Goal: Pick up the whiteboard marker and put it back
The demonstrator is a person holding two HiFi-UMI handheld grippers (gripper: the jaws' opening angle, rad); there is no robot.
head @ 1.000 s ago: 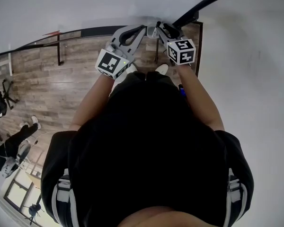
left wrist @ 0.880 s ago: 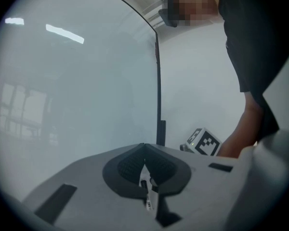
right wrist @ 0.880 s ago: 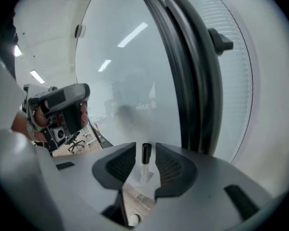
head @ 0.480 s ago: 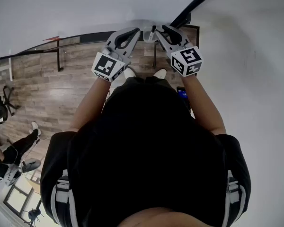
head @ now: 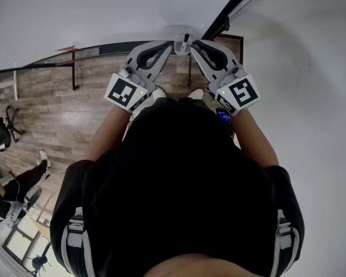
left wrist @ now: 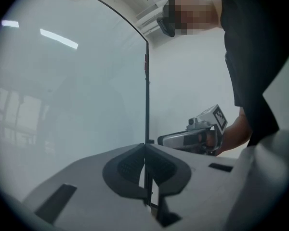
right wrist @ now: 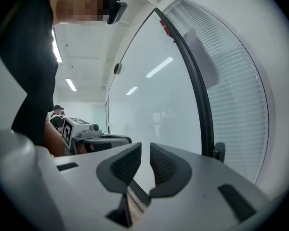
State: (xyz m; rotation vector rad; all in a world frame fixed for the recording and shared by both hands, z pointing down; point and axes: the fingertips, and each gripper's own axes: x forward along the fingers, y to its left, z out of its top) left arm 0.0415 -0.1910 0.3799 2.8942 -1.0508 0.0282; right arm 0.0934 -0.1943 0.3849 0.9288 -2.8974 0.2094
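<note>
I see no whiteboard marker clearly. A small dark stub (head: 186,40) shows between the two gripper tips at the whiteboard's lower edge, and I cannot tell what it is. My left gripper (head: 171,44) (left wrist: 145,147) points level at the whiteboard (head: 104,16), its jaws meeting at the tips with nothing seen between them. My right gripper (head: 194,42) (right wrist: 145,150) is beside it. Its jaws are closing, a narrow gap remains, and nothing is between them. Each gripper shows in the other's view, the right gripper (left wrist: 197,137) and the left gripper (right wrist: 100,139).
The board's black frame (head: 236,4) (left wrist: 147,90) (right wrist: 192,76) runs up next to the grippers. Window blinds (right wrist: 236,81) lie right of it. Below are the wood floor (head: 63,103), my shoes (head: 195,91) and seated people (head: 11,183) at far left.
Both grippers have risen toward the head camera, the right one more. Its marker cube has shifted right and lower in the picture, and the left cube moved slightly left.
</note>
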